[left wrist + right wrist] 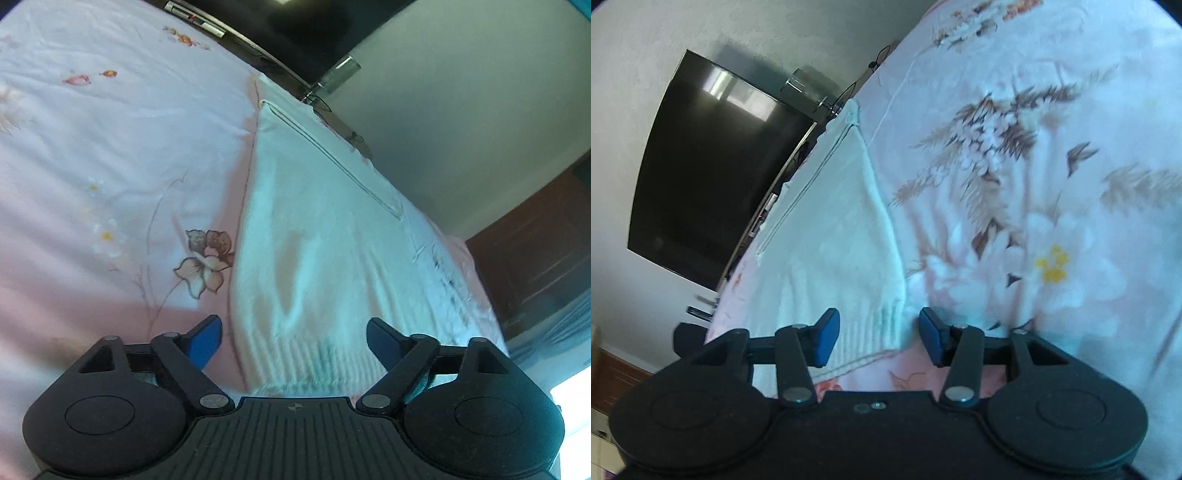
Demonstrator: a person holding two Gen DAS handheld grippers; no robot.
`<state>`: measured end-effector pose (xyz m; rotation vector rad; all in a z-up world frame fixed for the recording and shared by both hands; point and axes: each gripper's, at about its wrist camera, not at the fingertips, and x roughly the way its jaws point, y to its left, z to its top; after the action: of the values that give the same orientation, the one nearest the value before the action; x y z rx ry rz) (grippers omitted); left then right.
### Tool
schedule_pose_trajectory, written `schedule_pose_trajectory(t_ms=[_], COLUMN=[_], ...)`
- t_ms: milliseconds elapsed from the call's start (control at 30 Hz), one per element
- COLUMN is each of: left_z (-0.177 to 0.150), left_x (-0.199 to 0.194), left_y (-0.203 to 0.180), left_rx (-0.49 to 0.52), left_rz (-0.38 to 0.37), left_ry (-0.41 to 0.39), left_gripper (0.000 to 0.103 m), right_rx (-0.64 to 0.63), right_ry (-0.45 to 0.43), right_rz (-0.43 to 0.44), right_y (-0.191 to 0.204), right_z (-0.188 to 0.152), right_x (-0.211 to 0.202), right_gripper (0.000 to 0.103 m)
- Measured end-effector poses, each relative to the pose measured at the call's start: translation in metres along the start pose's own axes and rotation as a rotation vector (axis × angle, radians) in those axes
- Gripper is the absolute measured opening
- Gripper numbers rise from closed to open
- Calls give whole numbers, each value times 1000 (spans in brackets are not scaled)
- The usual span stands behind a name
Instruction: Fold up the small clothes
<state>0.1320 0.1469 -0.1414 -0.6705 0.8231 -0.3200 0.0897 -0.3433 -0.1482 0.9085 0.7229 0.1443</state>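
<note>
On the bed's floral sheet (110,147) a white knit sweater (325,236) lies flat, and the left hand-held gripper (293,341) and right hand-held gripper (879,338), both wide and empty, frame its near ribbed hem (871,332), apparently the pre-grasp step; next, each probably must pinch a hem corner.

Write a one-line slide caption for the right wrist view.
Open right gripper straddling the ribbed hem corner of a white sweater spread on a floral bedsheet.
</note>
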Motion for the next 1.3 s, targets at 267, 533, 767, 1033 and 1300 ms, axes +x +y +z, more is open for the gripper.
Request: schedule_pose_trajectory(t_ms=[267, 533, 767, 1033, 1300], left_z=[2, 8, 8, 10, 1], left_x=[17, 25, 25, 24, 18], left_y=[-1, -6, -6, 6, 5], left_rx=[-40, -28, -4, -22, -19], left_rz=[-23, -30, -35, -22, -24], left_ry=[-2, -18, -14, -6, 6], left_gripper=[64, 64, 62, 36, 36], right_rx=[25, 3, 1, 0, 10], right_ry=[27, 65, 80, 88, 104], right_rz=[30, 31, 28, 14, 34], right_y=[7, 19, 28, 27, 13], right_z=[7, 12, 15, 11, 10], right_x=[25, 44, 57, 60, 54], right_gripper=[37, 34, 33, 19, 10])
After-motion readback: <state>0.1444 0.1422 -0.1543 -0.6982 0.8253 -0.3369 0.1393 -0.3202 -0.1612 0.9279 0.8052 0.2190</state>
